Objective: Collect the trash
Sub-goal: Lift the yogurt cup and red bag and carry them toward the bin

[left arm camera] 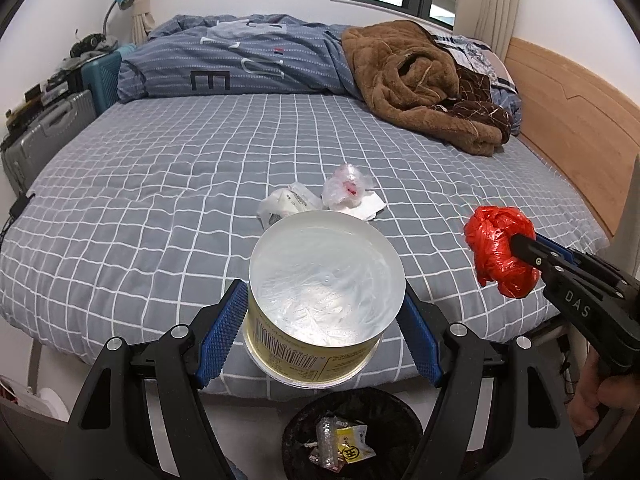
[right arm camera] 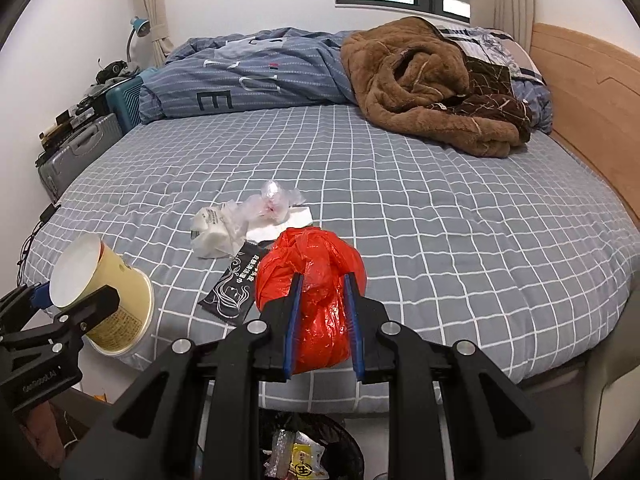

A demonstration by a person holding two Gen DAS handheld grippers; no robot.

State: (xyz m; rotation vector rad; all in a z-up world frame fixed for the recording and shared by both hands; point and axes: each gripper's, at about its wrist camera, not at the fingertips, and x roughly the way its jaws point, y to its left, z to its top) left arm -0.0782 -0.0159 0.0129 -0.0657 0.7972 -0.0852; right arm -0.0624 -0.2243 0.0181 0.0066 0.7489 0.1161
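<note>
My left gripper [left arm camera: 322,316] is shut on a yellow paper cup [left arm camera: 320,300] held upside down, its white base toward the camera; the cup [right arm camera: 108,304] also shows at the left of the right wrist view. My right gripper [right arm camera: 322,292] is shut on a crumpled red plastic bag [right arm camera: 312,280], which appears at the right of the left wrist view [left arm camera: 500,252]. Both hang over the bed's near edge above a black-lined trash bin [left arm camera: 384,408] holding wrappers. On the bed lie a clear crumpled bag [right arm camera: 272,204], a white wrapper [right arm camera: 216,232], a tissue [right arm camera: 292,220] and a black sachet [right arm camera: 236,284].
The grey checked bed [right arm camera: 440,220] carries a blue duvet [right arm camera: 260,76] and a brown blanket [right arm camera: 428,88] at the back. A wooden headboard [right arm camera: 592,108] runs along the right. Suitcases [right arm camera: 80,152] and a lamp [right arm camera: 138,28] stand at the left wall.
</note>
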